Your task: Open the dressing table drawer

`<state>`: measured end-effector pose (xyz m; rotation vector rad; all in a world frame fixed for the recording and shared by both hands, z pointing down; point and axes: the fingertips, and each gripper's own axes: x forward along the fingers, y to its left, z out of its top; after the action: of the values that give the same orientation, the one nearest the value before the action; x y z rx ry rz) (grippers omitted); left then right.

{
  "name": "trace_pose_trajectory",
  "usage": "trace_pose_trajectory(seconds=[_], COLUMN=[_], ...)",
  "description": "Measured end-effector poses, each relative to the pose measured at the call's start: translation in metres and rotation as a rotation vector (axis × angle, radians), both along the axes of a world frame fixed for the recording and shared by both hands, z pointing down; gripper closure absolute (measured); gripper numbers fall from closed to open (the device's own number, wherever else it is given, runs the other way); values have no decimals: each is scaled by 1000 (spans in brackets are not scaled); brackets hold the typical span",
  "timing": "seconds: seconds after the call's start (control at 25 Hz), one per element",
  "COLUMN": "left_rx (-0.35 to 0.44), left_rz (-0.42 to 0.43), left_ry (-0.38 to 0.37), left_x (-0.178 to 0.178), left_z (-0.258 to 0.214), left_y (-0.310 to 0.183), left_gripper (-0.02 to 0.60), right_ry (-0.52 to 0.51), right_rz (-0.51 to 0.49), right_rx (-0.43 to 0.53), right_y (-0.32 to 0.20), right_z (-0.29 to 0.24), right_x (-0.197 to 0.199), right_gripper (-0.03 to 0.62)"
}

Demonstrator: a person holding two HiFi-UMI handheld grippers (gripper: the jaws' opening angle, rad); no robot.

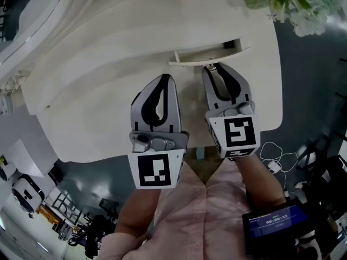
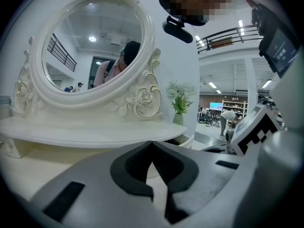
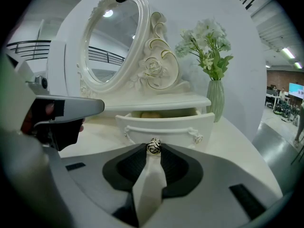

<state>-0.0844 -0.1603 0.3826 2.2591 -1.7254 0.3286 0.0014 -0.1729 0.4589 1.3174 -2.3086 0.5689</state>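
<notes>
Head view: the dressing table drawer (image 1: 209, 56) stands partly pulled out over the white tabletop (image 1: 108, 64), with the right gripper (image 1: 213, 69) at its front and the left gripper (image 1: 164, 79) beside that, over the tabletop. Left gripper view: jaws closed together, nothing between them. Right gripper view: jaws clenched on the drawer's ornate metal knob (image 3: 153, 146) (drawer front directly behind it).

Oval white-framed mirror (image 2: 92, 37) with carved roses, green vase (image 3: 214, 99) of white flowers (image 3: 205, 37), white cable (image 1: 274, 166) on grey floor (image 1: 309, 80)
</notes>
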Motion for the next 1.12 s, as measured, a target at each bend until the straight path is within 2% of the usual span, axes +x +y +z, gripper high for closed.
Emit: trace_pose_trajectory(seconds=[1.12], left_rx=[7], left_rz=[13], left_ry=[-6], left_x=[6], left_z=[-1], left_y=[7], left_gripper=[560], right_ry=[-5], right_rz=[7], right_rx=[-6], right_y=[13], right_z=[0], right_x=[4], right_gripper=[490])
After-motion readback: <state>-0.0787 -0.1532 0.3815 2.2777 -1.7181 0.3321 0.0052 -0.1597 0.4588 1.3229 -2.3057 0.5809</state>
